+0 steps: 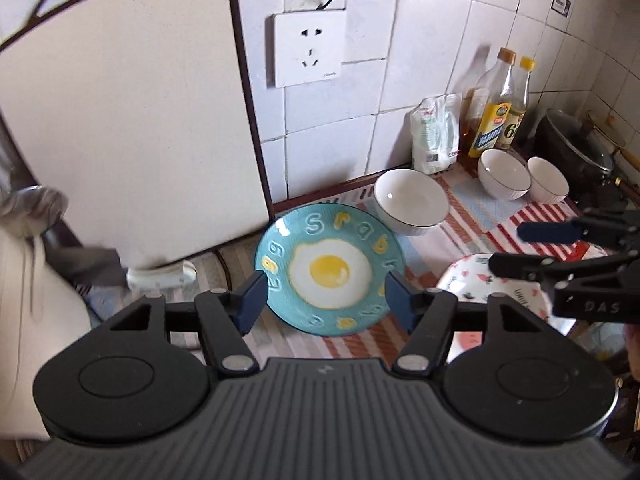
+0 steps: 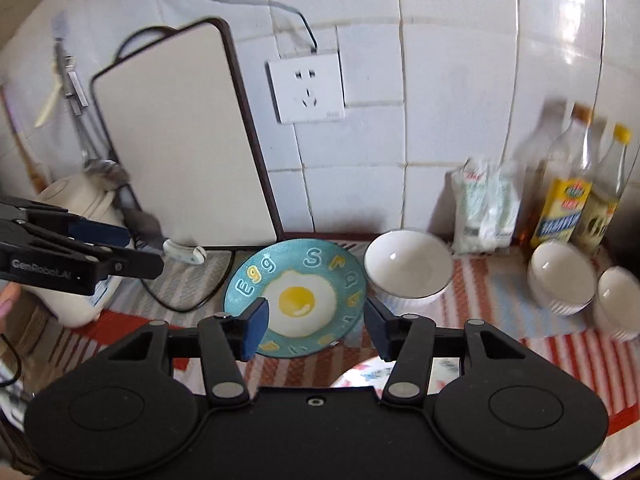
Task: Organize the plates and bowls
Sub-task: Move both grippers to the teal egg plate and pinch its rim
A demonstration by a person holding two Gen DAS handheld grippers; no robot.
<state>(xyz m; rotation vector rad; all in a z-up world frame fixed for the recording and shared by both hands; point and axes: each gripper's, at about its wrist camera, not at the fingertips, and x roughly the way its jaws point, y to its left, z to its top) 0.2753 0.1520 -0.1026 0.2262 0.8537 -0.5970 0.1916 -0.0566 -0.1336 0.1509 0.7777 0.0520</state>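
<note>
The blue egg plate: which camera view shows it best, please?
The left wrist view shows the blue egg plate best: almost whole and sharp, with only its side edges behind the open left gripper. In the right wrist view, the open right gripper covers its lower edge.

Bright daylight glares on the tiles far right; fisheye bends the edges, and the bottles smear with blur.

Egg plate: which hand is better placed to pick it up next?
Probably left. The left tongs are open and frame the egg plate; the right tongs sit over the flowered plate.
</note>
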